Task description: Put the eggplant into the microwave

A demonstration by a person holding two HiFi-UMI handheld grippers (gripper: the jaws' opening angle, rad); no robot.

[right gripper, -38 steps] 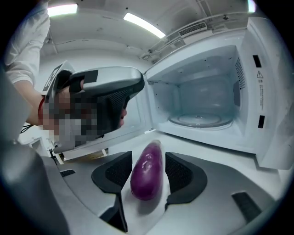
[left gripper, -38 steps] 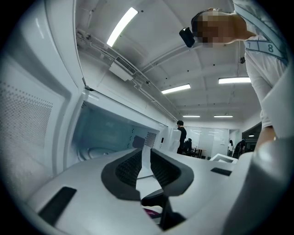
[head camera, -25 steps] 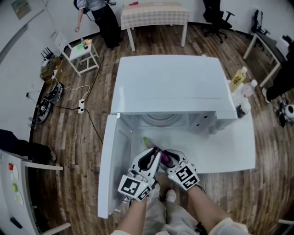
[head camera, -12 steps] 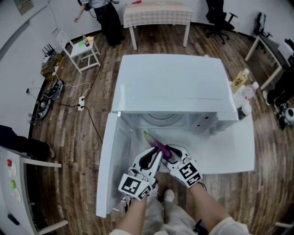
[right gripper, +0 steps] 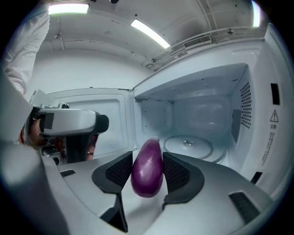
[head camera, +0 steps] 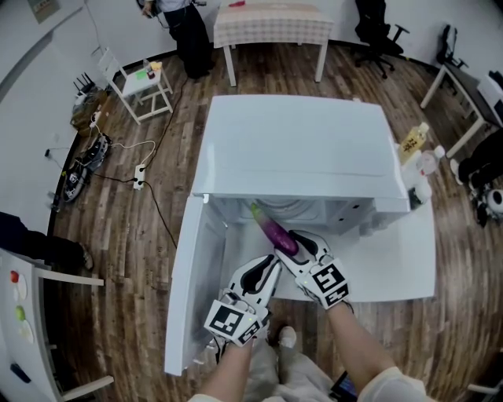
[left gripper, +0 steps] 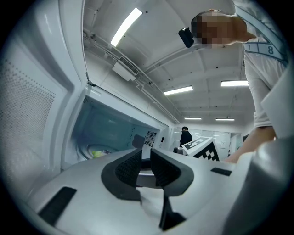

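Observation:
A purple eggplant (head camera: 277,232) (right gripper: 148,169) with a green stem end is pinched between the pads of my right gripper (head camera: 295,240) (right gripper: 148,170), which is shut on it. It hangs stem first at the mouth of the white microwave (head camera: 299,149) (right gripper: 206,105). The microwave door (head camera: 189,290) stands swung open to the left. Inside, the glass turntable (right gripper: 188,148) is bare. My left gripper (head camera: 267,272) (left gripper: 144,165) sits lower and left of the right one, in front of the opening. Its jaws are a narrow gap apart with nothing between them.
The microwave stands on a white table (head camera: 397,263), with bottles (head camera: 413,149) at its right side. Behind it on the wooden floor are a cloth-covered table (head camera: 271,27), a small white stand (head camera: 141,86), a person (head camera: 177,23) and cables (head camera: 94,165).
My right gripper has carried the eggplant up and forward, from just in front of the door sill to the mouth of the cavity. The left gripper has stayed put.

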